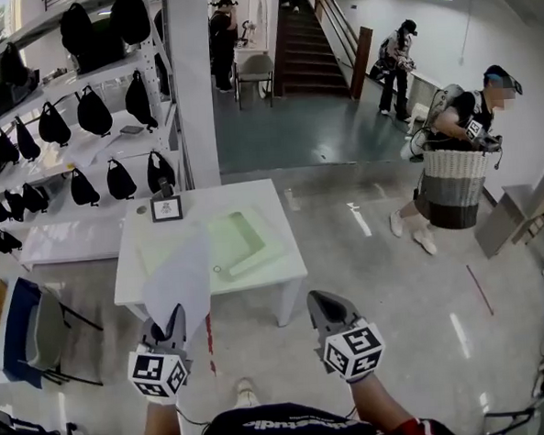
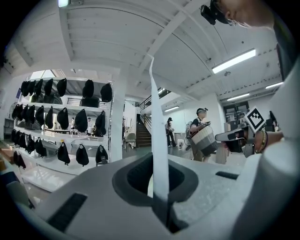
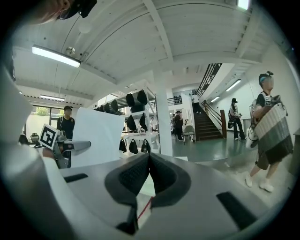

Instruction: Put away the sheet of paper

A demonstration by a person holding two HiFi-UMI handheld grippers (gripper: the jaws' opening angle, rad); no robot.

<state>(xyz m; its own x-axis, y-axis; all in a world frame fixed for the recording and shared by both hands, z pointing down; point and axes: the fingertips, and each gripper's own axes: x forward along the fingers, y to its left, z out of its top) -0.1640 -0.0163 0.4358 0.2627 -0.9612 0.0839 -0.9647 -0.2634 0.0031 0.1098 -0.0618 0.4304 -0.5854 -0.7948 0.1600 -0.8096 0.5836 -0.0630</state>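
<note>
Carrying was judged the step in hand: the thin white sheet of paper [image 1: 179, 280] stood pinched in the closed jaws of the left gripper [image 1: 173, 317]; the right gripper [image 1: 319, 301] was shut, empty. Next, careful lowering toward the pale green flat folder [image 1: 241, 234] on the white square table [image 1: 252, 197] at 12 o'clock seemed called for.

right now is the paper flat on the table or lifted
Lifted: the left gripper is shut on the paper, which stands upright.
</note>
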